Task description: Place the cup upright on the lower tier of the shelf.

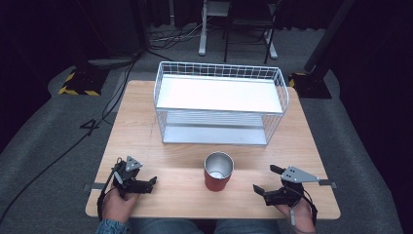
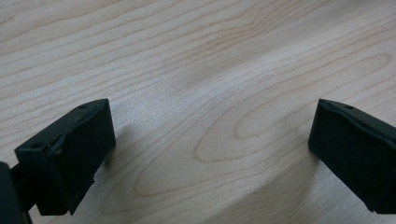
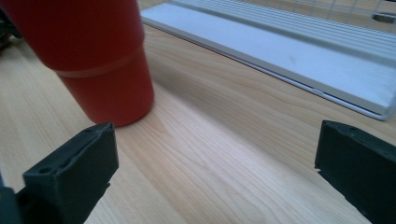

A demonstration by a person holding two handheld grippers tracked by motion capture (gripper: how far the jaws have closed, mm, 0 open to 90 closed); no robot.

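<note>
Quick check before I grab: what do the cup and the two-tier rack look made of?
Cup: red matte outside, shiny silvery inside, so likely a coated steel tumbler, though red plastic over a liner is possible. Rack: thin white-coated wire mesh walls, with flat, pale, smooth shelves that look like painted sheet metal.

the left hand [image 1: 118, 201] holds the left gripper [image 1: 146, 184] low at the near left, jaws spread wide and pointing right; the right hand [image 1: 298, 213] holds the right gripper [image 1: 266, 179] at the near right, jaws wide apart, pointing left and slightly forward
</note>
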